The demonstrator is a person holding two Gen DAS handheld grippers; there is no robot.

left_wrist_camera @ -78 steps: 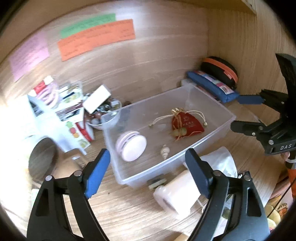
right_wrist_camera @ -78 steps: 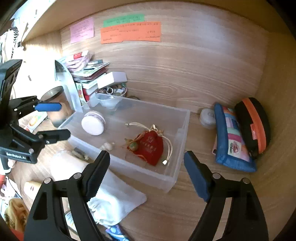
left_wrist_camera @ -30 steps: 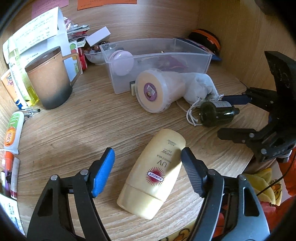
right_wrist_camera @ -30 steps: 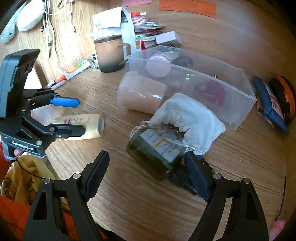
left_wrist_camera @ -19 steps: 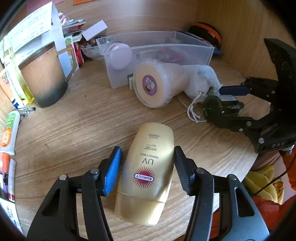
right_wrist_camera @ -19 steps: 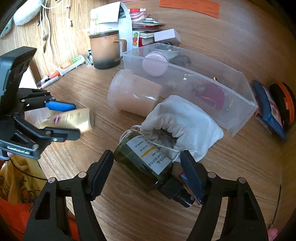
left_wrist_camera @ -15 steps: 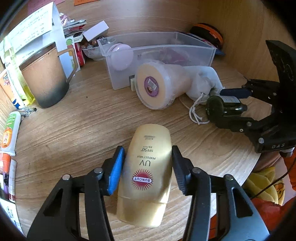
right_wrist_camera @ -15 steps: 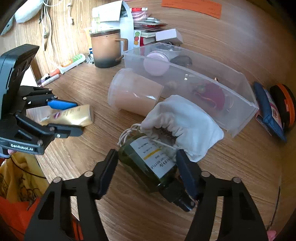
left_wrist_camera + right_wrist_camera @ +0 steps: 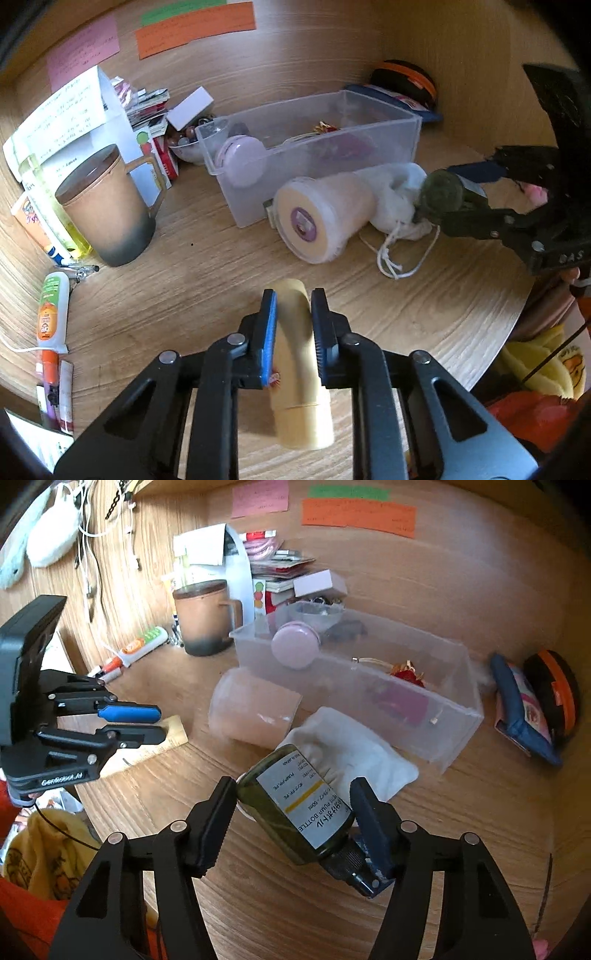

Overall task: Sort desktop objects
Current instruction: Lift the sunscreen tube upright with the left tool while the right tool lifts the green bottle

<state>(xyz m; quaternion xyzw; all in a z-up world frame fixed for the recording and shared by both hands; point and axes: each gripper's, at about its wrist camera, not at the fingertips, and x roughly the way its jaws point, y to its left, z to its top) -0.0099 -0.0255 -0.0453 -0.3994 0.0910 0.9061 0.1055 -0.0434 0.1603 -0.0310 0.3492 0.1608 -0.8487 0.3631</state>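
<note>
Presently the left gripper [image 9: 293, 325] is clamped narrow on a pale yellow sunscreen tube [image 9: 299, 373], pads pressing its flat sides, the tube turned on edge and carried just above the wooden desk [image 9: 207, 266]. The right gripper [image 9: 291, 812] holds a dark green pump bottle [image 9: 295, 808] at half width, lying askew between the fingers with its black neck toward the camera and its base over a white drawstring pouch [image 9: 354, 749].

Risks, as judged: the soft tube may squeeze out of shape and slide from the pads if tilted further. The bottle sits diagonally, so contact looks uneven and it could pivot or drop; the pouch's cord [image 9: 399, 258] lies close under it and might snag.

Condition of items: the tube is smooth, cap end nearest the camera. The bottle is glossy with a white printed label banded yellow. Beyond both stand a cream jar [image 9: 317, 221] on its side and the clear plastic bin [image 9: 369, 122], the likely destination, already holding a pink round case and a red pouch.
</note>
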